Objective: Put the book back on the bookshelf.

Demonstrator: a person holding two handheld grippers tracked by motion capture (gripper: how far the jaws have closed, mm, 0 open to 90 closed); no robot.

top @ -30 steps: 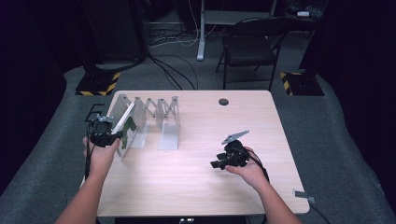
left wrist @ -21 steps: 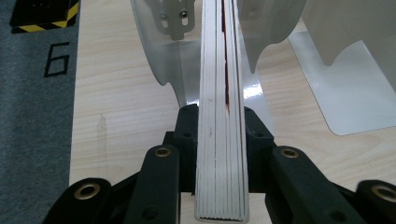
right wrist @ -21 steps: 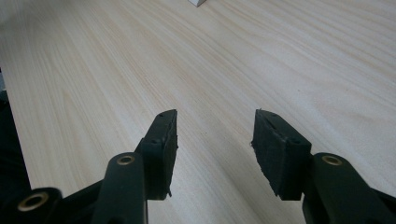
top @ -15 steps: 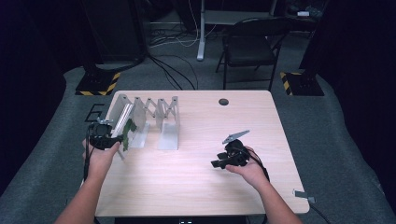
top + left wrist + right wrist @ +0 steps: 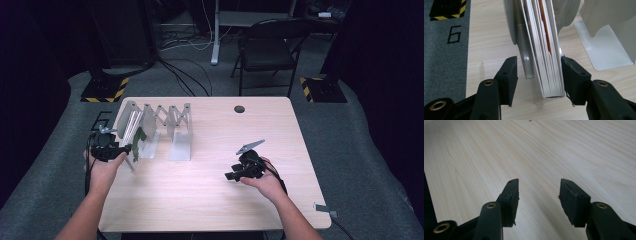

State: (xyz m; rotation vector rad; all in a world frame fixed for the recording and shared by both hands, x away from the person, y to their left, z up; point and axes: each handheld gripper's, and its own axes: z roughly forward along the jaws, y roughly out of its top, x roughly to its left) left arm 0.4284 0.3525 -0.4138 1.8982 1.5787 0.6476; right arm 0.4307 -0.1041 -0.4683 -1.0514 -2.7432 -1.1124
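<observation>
A thin book (image 5: 549,75) with white pages and a green cover (image 5: 137,142) stands on edge in the left end of a grey expanding metal rack (image 5: 170,117). My left gripper (image 5: 539,63) is open, its jaws straddling the book's near end and a metal divider (image 5: 525,60). The right jaw touches the book's cover; the left jaw stands clear of the divider. In the high view this gripper (image 5: 125,148) sits at the table's left edge. My right gripper (image 5: 229,176) rests low over bare wood right of centre, open (image 5: 539,186) with nothing between its jaws.
The wooden table (image 5: 200,210) has a round cable hole (image 5: 239,108) near its far edge. A white rack foot (image 5: 604,47) lies right of the book. A folding chair (image 5: 267,50) stands behind the table, and a floor mark "6" (image 5: 102,120) lies to its left.
My left gripper has drawn slightly toward the table's near side and now sits at the book's end. The right hand has stayed put.
</observation>
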